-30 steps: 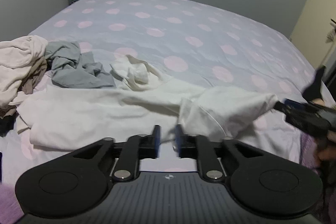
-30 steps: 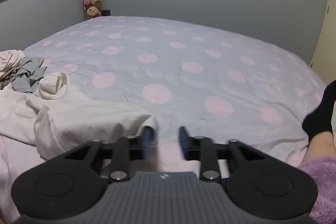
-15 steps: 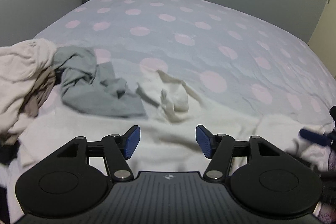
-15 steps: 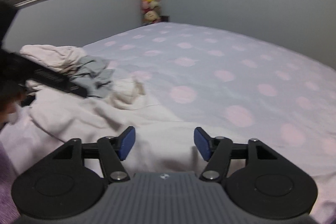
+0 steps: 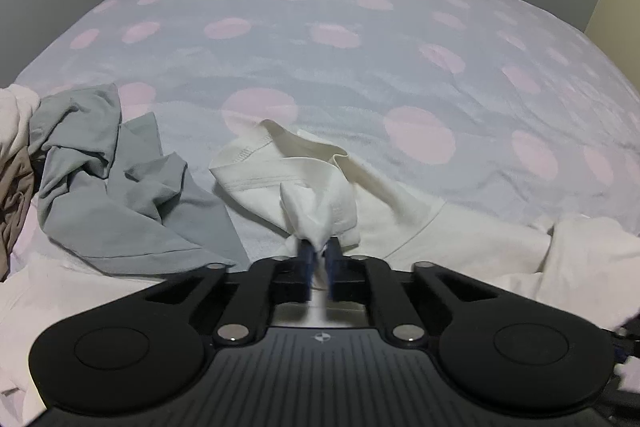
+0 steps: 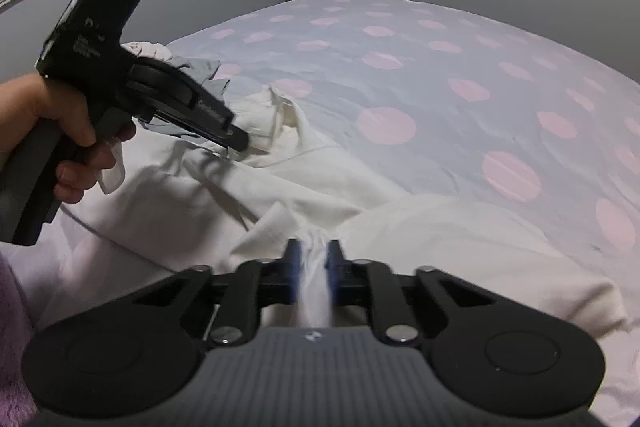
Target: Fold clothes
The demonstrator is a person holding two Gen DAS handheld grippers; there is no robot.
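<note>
White cotton garment (image 5: 400, 223) lies crumpled across the near part of the bed (image 5: 360, 39), pinched by both tools.

Left tool (image 5: 318, 251) is clamped on a bunched tuft of the cloth beside the ribbed, stitched neckline, which stands up in a loose fold. Right tool (image 6: 313, 255) is closing, with a gathered wad of the same white fabric between its blue pads (image 6: 294, 259) and already pressed by them. The fabric is creased and rumpled, spread from the left edge toward the right, its surface free of print. A grey garment (image 5: 120, 199) lies crumpled just beside the neckline, partly on the white cloth; beige clothing (image 5: 16, 163) is heaped at far left. The right wrist view shows a hand (image 6: 60, 131) gripping the left tool's handle. Bedspread is pale lilac with pink dots.
</note>
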